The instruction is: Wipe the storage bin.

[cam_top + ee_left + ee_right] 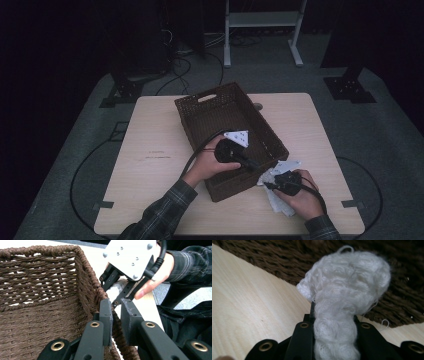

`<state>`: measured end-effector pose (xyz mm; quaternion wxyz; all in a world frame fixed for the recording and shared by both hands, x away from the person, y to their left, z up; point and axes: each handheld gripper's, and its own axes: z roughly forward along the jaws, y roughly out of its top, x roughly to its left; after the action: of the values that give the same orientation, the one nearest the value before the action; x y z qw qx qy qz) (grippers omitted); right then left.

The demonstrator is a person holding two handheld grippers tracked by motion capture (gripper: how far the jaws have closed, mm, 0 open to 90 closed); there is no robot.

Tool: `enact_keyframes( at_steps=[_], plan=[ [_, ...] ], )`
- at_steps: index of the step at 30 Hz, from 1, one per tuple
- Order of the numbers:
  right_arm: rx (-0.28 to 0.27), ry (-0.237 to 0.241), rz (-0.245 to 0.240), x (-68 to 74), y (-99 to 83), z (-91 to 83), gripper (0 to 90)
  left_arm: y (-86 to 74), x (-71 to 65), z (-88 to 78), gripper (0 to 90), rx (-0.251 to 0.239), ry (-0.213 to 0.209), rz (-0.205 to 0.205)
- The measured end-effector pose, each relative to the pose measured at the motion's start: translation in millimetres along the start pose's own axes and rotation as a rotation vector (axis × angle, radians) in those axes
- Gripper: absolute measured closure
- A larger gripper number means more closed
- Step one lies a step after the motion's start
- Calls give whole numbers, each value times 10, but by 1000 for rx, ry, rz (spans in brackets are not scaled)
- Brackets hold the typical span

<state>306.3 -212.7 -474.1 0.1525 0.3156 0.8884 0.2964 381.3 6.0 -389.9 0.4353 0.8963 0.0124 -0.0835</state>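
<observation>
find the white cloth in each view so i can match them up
High view: the white cloth lies on the table at lower right, just outside the basket's near right corner, under the right gripper.
Left gripper view: a small white patch shows upper middle, past the basket wall, behind the right gripper's black links.
Right gripper view: it rises bunched between the jaws, centre.
Shared landmark: the brown woven basket, beside the cloth in each view.

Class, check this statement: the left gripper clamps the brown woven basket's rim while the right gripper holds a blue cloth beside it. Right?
Not quite: the cloth in the right gripper is white, as the right gripper view shows. The left gripper does clamp the basket's rim.
</observation>
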Motion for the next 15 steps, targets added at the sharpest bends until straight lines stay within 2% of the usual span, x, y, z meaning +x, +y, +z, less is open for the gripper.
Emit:
enact_keyframes(
  at_steps=[8,15],
  plan=[
    [-79,-25,-33,68,104,-170,760,-1,2,0,787,-3,2,1],
    [-95,-48,-61,103,152,-272,761,-1,3,-2,788,-1,2,1]
  ],
)
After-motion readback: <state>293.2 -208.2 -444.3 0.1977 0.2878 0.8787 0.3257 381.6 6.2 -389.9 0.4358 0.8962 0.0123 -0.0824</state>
